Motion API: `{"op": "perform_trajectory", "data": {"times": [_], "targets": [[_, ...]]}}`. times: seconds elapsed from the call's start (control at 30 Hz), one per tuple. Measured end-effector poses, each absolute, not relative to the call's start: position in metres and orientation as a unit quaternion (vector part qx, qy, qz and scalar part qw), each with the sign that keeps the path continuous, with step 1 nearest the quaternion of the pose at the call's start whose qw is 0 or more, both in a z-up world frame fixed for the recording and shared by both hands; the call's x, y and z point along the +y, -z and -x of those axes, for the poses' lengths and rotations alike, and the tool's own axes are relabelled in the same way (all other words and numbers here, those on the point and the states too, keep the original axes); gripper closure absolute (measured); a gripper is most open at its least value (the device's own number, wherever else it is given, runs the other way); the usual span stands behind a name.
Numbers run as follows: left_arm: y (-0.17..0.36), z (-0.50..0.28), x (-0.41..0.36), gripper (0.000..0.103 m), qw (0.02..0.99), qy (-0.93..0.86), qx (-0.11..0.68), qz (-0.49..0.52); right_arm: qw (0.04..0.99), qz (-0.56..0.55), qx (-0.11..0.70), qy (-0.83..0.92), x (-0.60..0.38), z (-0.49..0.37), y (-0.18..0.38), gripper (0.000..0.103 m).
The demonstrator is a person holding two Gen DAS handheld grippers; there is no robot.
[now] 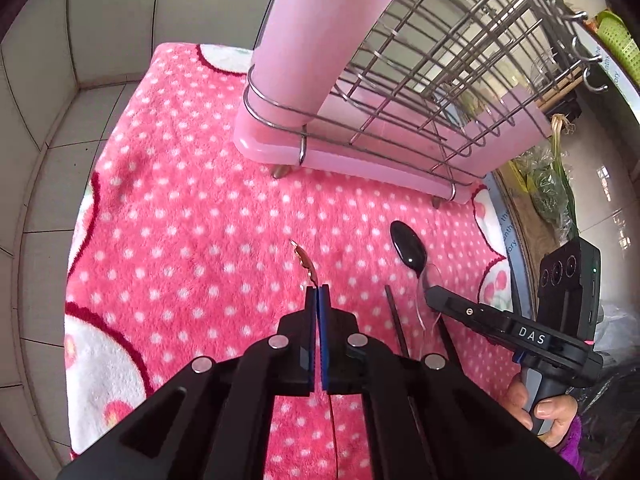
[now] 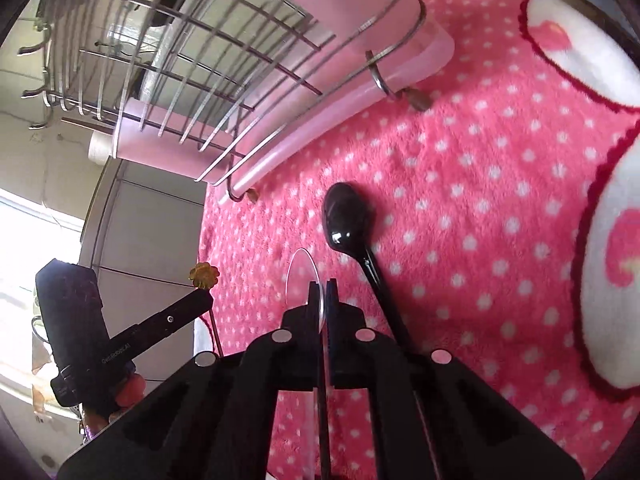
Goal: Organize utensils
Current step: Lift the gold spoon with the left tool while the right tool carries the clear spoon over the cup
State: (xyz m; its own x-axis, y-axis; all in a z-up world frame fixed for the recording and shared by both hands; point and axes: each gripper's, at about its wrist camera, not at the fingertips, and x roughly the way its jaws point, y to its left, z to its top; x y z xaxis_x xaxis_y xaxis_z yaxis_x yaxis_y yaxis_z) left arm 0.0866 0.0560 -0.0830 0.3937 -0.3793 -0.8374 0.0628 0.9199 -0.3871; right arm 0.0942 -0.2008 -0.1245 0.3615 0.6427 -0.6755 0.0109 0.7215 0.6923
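My left gripper is shut on a thin amber stick with a flower-shaped top, held above the pink dotted towel; the flower also shows in the right wrist view. My right gripper is shut on a clear plastic spoon, bowl pointing forward; it also shows in the left wrist view. A black spoon lies on the towel just right of my right gripper, also seen from the left. A dark chopstick lies beside it.
A wire dish rack on a pink drip tray stands at the towel's far side, with a pink utensil cup at its left end. Tiled wall lies left. Green vegetables and a green basket sit to the right.
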Motion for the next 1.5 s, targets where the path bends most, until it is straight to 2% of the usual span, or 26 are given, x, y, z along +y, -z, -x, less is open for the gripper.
{"op": "perform_trajectory", "data": {"times": [0.5, 0.73, 0.93, 1.17, 1.5], "targets": [[-0.028, -0.054, 0.080, 0.103, 0.899, 0.138, 0.385, 0.156, 0.888, -0.272, 0.312, -0.202, -0.260, -0.058, -0.012, 0.100], [-0.081, -0.064, 0.090, 0.103, 0.925, 0.125, 0.319, 0.162, 0.932, -0.247, 0.195, -0.177, -0.287, -0.069, -0.087, 0.100], [-0.132, -0.089, 0.095, 0.102, 0.952, 0.098, 0.246, 0.155, 0.956, -0.221, 0.116, -0.153, -0.293, -0.097, -0.128, 0.100], [-0.154, -0.121, 0.080, 0.102, 0.975, 0.067, 0.172, 0.122, 0.976, -0.170, 0.060, -0.122, -0.284, -0.131, -0.142, 0.100], [-0.117, -0.153, 0.060, 0.102, 0.986, 0.016, 0.150, 0.077, 0.985, -0.140, 0.045, -0.091, -0.278, -0.155, -0.118, 0.100]]}}
